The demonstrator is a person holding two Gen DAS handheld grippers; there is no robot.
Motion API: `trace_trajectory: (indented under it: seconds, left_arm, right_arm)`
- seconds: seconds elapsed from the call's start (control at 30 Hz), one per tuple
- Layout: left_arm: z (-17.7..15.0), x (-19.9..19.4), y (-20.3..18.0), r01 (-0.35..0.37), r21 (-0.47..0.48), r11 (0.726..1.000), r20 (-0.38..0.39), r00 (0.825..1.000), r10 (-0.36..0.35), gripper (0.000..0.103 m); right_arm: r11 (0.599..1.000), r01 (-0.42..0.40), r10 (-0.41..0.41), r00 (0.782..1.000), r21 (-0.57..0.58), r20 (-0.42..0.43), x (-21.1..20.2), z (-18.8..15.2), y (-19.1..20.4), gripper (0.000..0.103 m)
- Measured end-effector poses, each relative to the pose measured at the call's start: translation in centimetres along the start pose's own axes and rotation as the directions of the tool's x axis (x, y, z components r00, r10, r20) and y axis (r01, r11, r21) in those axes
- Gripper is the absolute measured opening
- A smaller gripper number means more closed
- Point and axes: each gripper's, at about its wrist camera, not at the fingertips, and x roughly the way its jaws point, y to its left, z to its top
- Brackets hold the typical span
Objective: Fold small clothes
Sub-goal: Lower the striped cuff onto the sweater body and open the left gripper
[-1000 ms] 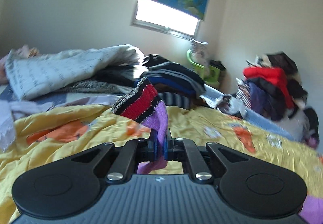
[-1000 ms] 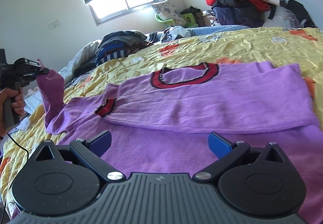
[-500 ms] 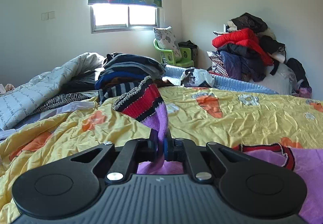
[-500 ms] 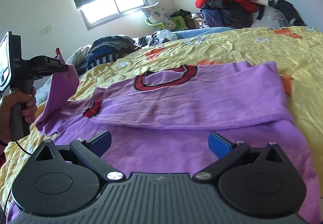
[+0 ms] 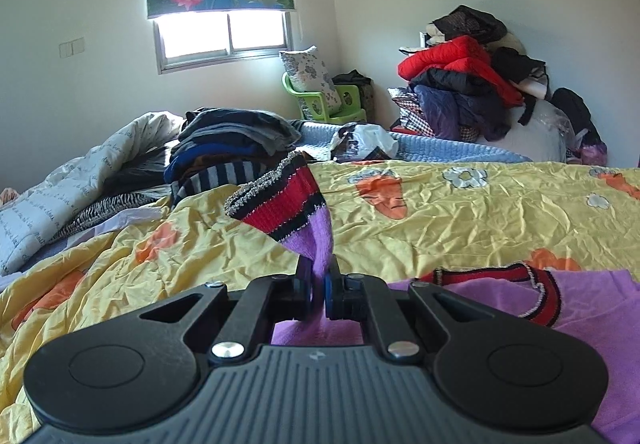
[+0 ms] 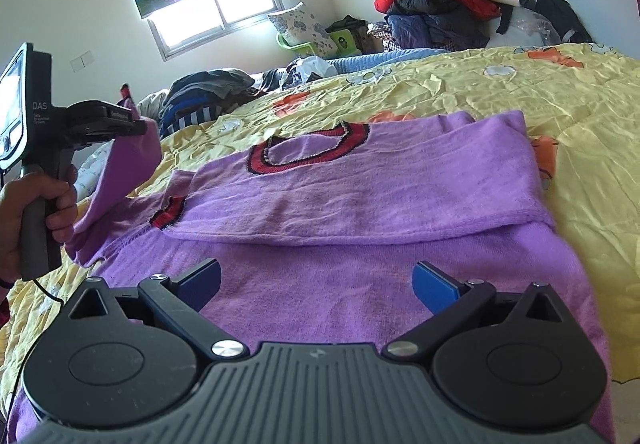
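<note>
A purple sweater [image 6: 360, 284] with a red and black collar [image 6: 308, 148] lies on the yellow bedspread [image 6: 520, 84]. One sleeve is folded across its chest. My left gripper [image 5: 317, 290] is shut on the other sleeve [image 5: 316, 240] near its red, black and silver cuff [image 5: 276, 196], holding it up off the bed. In the right wrist view this gripper [image 6: 136, 126] is at the far left, lifting the sleeve [image 6: 124, 172]. My right gripper [image 6: 318, 282] is open and empty, hovering over the sweater's lower body.
A stack of folded dark clothes [image 5: 236, 148] and a white quilt [image 5: 72, 188] lie at the far left of the bed. A heap of jackets [image 5: 472, 84] is piled at the far right. A green chair [image 5: 320, 100] stands under the window.
My left gripper has swung to the right with the sleeve, toward the sweater's body; the collar has come into its view. My right gripper stays open over the sweater.
</note>
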Motion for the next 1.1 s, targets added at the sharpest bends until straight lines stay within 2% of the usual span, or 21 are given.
trace_trajectory:
  seconds: [0.3,0.67,1.1]
  left_arm:
    - [-0.2,-0.4,-5.4,0.066,0.047,0.997,-0.033,0.997,-0.064,0.006]
    - [-1.5,0.4,-11.1,0.096,0.14,0.985,-0.071,0.994,-0.087,0.007]
    - [-3.2,0.1,-15.4,0.12,0.288,0.95,-0.064,0.992,-0.106,0.007]
  right_arm:
    - [1.0,0.007,-0.008,1.0,0.019,0.013,-0.9,-0.1,-0.8,0.102]
    - [0.998,0.03,-0.032,0.999,0.054,0.025,-1.7,-0.5,-2.5,0.102]
    - [0.995,0.05,-0.052,0.998,0.081,0.027,-2.1,-1.2,-4.0,0.102]
